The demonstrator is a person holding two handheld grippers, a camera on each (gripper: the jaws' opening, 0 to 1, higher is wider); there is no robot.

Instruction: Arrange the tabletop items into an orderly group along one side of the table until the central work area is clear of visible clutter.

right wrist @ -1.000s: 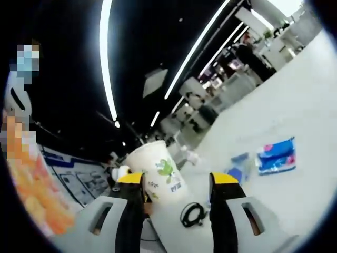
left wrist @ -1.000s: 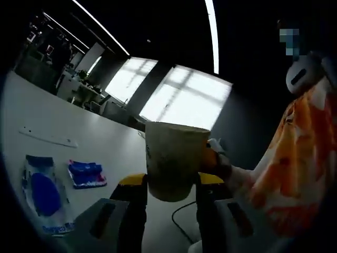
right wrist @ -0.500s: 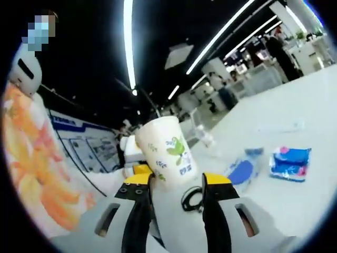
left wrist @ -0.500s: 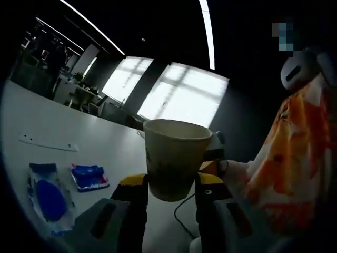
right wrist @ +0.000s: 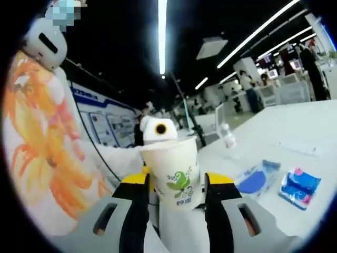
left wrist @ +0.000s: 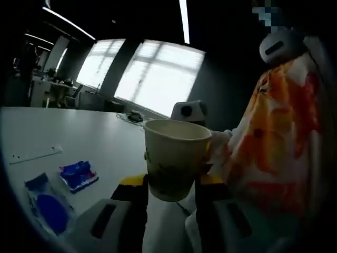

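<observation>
The table (left wrist: 105, 147) carries the same scatter as a second ago: a clear pouch with a blue oval (left wrist: 46, 206), a small blue packet (left wrist: 78, 175) beside it and a white strip (left wrist: 32, 154) further off, all apart from one another. What has shifted is the paper cup (left wrist: 176, 163), held clear of the table, with the right gripper (right wrist: 176, 184) now brought in so its jaws flank it. The left gripper (left wrist: 169, 182) stays narrowed on its base; whether the right one presses it I cannot tell, so this looks like a hand-over.
</observation>
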